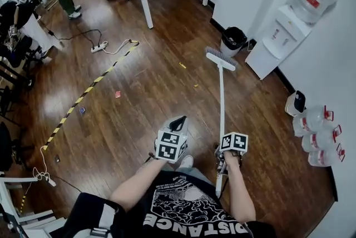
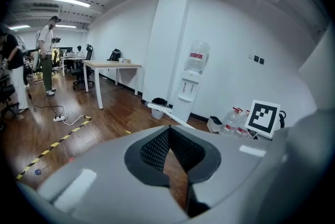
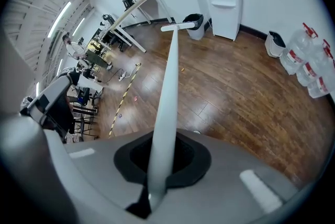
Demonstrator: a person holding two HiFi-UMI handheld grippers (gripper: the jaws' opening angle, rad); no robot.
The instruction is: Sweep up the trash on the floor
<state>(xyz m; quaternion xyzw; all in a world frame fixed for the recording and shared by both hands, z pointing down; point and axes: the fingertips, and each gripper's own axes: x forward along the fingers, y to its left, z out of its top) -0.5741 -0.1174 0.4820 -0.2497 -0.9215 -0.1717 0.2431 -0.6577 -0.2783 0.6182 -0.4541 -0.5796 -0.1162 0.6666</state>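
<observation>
Trash scraps of red, blue and yellow paper [image 1: 117, 94] dot the brown wooden floor [image 1: 144, 125] left of the empty, closed left gripper [image 2: 168, 136], while the right gripper [image 3: 159, 159] clamps the white long-handled broom [image 1: 221, 99], angled forward for reaching them.

Probably "DISTANCE" on black shirt [image 1: 192, 204]

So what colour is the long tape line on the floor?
Yellow and black stripes on the long floor tape, clearest in the head view.
</observation>
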